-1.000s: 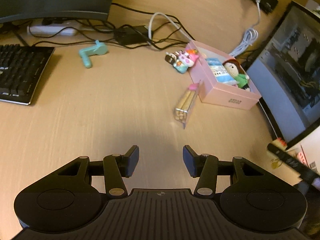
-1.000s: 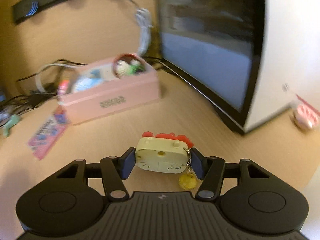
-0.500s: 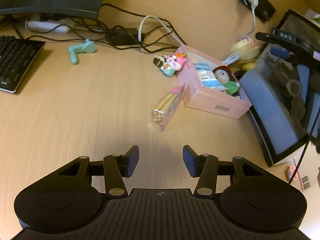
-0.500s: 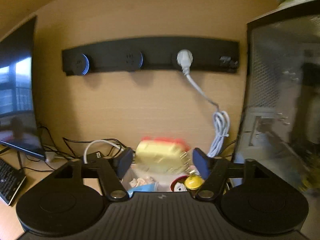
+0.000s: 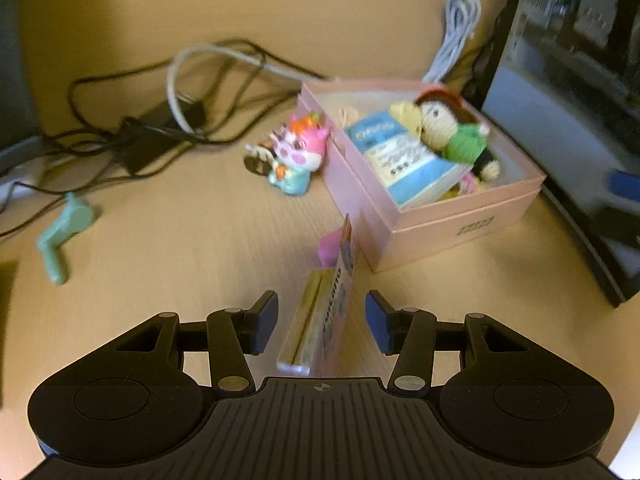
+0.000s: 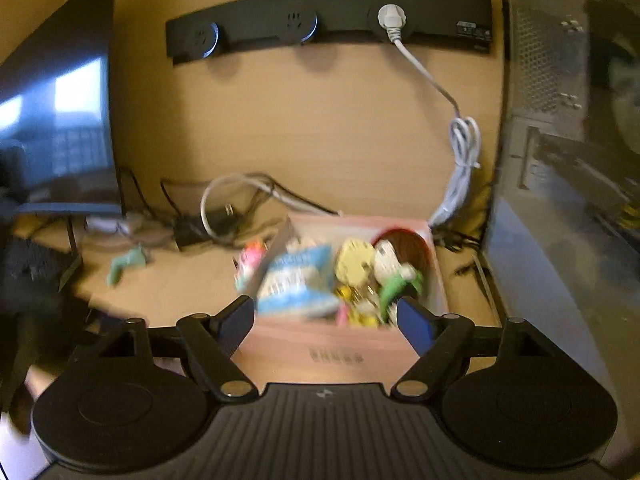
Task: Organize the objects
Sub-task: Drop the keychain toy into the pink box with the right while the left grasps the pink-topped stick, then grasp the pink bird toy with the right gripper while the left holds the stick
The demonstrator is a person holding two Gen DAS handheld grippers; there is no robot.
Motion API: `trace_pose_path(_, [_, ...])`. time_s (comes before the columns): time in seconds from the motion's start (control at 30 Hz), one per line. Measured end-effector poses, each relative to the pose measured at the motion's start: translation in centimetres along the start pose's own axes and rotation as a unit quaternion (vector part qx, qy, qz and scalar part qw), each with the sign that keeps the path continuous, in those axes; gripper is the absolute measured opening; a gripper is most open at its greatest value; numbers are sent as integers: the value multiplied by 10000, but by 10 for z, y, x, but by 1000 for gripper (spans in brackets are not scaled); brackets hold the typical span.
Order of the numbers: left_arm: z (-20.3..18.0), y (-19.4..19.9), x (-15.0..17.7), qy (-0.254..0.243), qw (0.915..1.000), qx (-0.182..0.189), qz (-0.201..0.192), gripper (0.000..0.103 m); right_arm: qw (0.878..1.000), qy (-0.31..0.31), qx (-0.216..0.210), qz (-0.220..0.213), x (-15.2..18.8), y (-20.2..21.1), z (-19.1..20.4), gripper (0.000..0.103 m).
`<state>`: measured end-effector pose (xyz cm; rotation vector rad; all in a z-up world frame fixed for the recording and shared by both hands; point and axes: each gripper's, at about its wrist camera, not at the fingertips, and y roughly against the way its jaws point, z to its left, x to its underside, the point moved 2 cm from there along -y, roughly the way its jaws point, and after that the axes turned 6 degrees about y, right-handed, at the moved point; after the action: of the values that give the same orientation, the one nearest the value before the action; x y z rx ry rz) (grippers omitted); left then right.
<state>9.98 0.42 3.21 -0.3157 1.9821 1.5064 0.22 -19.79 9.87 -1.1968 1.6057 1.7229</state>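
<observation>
A pink box (image 5: pixel 460 220) on the desk holds a blue packet (image 5: pixel 404 156), a knitted doll (image 5: pixel 452 128) and a yellow toy (image 6: pixel 354 266). My left gripper (image 5: pixel 320 322) is open, its fingers on either side of a clear packet of sticks (image 5: pixel 320 316) lying in front of the box. My right gripper (image 6: pixel 326 320) is open and empty above the near wall of the box (image 6: pixel 328 344). A pink cartoon figure (image 5: pixel 298 156) lies left of the box. A teal toy (image 5: pixel 62 232) lies farther left.
Tangled black and white cables (image 5: pixel 180 100) and an adapter lie behind the figure. A dark computer case (image 5: pixel 572 100) stands right of the box. A black socket strip (image 6: pixel 328 24) is on the wall. A monitor (image 6: pixel 56 120) and keyboard are at the left.
My right gripper carried the yellow toy up over the box and opened; the toy now lies in the box. My left gripper moved forward until its open fingers straddle the stick packet.
</observation>
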Motion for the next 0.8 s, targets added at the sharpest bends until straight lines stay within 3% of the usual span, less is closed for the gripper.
trace_pose_path(0.13, [-6, -27, -5, -76, 9995, -41, 290, 53, 9997, 46, 62, 211, 17, 9, 1, 84])
trace_pose_path(0.27, [-7, -31, -2, -15, 9995, -193, 265, 35, 9994, 77, 94, 320, 20, 8, 5, 84])
trace_pose_path(0.37, [-1, -14, 13, 427, 9986, 124, 282, 26, 9992, 207, -40, 338, 8, -3, 10, 84])
trace_pose_path(0.53, [26, 35, 66, 1027, 9944, -22, 233, 26, 9935, 1035, -319, 337, -22, -49, 47, 84])
trace_pose_path(0.63, [51, 64, 96, 1494, 9885, -96, 205, 26, 9814, 1852, -280, 419, -45, -95, 87, 84])
trace_pose_path(0.7, [66, 80, 110, 1687, 9849, -379, 102, 26, 9725, 2285, -194, 415, -60, -129, 110, 84])
trace_pose_path(0.8, [90, 100, 128, 2029, 9762, -766, -33, 26, 9749, 2086, -298, 724, -92, -182, 129, 84])
